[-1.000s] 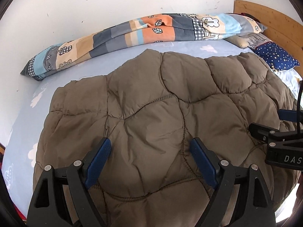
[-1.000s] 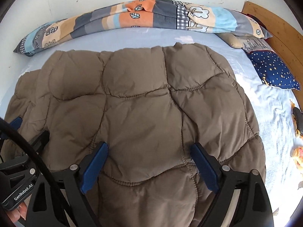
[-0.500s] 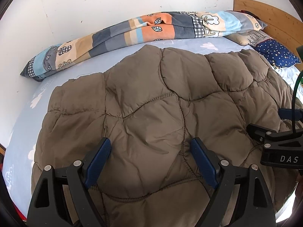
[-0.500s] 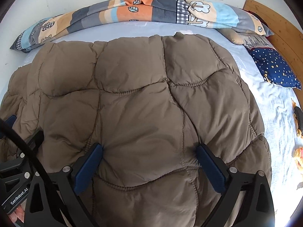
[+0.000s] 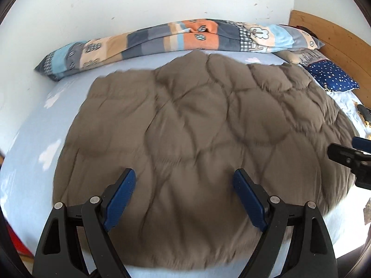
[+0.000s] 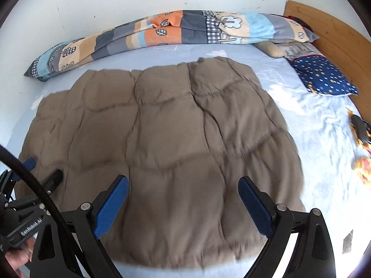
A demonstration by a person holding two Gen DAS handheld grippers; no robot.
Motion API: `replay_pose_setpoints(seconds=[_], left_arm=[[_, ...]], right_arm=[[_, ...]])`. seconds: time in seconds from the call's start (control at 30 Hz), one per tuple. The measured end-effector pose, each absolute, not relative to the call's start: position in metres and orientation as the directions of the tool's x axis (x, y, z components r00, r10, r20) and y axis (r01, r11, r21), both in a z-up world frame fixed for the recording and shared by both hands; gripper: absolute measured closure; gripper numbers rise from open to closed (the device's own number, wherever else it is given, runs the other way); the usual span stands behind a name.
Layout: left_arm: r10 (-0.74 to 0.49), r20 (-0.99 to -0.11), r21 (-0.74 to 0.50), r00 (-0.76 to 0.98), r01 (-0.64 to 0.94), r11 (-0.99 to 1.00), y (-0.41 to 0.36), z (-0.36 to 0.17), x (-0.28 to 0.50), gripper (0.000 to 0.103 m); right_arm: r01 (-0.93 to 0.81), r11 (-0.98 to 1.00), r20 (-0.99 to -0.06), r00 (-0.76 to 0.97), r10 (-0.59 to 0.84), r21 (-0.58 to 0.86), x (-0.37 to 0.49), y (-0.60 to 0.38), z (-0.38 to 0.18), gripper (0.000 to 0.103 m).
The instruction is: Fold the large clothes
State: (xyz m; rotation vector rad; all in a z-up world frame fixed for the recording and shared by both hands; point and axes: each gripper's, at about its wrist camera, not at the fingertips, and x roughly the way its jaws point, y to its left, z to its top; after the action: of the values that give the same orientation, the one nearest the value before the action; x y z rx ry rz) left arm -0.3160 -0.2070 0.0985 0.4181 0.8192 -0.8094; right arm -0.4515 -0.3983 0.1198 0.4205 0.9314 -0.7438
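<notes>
Nearest, left gripper [image 5: 183, 197] and right gripper [image 6: 183, 202]: jaws wide apart, nothing between the pads, hanging above the near part of the coat [image 5: 197, 143] rather than on it. Now pulled back and slightly up compared with a second ago: near hem of the coat showing in both views, with a strip of blue sheet [image 5: 27, 139] in front of it, where before only padding filled the lower frame. Likely meaning: the last fold laid down and let go, the hands backing off to size up the next one. Coat itself lying flat, a squarish quilted brown slab in the middle of the bed, edges fairly even.

Beyond the coat, more bare sheet. To the right, a navy starred pillow [image 6: 324, 76] clear of the coat, and small orange-and-dark bits [image 6: 361, 143], too blurred to name, near the bed's right edge. Farthest, a rolled patchwork duvet [image 6: 162, 34] along the white wall, close to the coat's far edge: little room to push the coat further back. Wooden headboard [image 6: 329, 27] far right.
</notes>
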Motion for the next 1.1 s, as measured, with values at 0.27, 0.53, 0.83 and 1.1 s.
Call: replay_pose_setpoints(seconds=[0.27,0.53,0.83,1.1], left_arm=[[-0.509,-0.746,-0.01,0.429,0.757,0.653,-0.155,0.12,-0.35,0.017],[-0.526,-0.754,-0.027,0.394,0.781,0.625,-0.117,0.139,-0.378,0.016],[-0.529,-0.698,0.004,0.483,0.741,0.672,-0.11,0.165,-0.38,0.016],[-0.469,-0.663,0.086,0.584,0.682,0.727,-0.11,0.163,-0.374,0.016]], right_arm=[[0.72,0.694,-0.82,0.401,-0.408,0.006,-0.489,-0.347,0.121,0.005],[0.702,0.712,-0.769,0.448,-0.457,-0.014,-0.511,-0.288,0.121,0.002],[0.713,0.699,-0.756,0.429,-0.495,-0.053,-0.513,-0.28,0.118,0.001],[0.701,0.709,-0.751,0.424,-0.506,-0.082,-0.505,-0.279,0.111,0.001]])
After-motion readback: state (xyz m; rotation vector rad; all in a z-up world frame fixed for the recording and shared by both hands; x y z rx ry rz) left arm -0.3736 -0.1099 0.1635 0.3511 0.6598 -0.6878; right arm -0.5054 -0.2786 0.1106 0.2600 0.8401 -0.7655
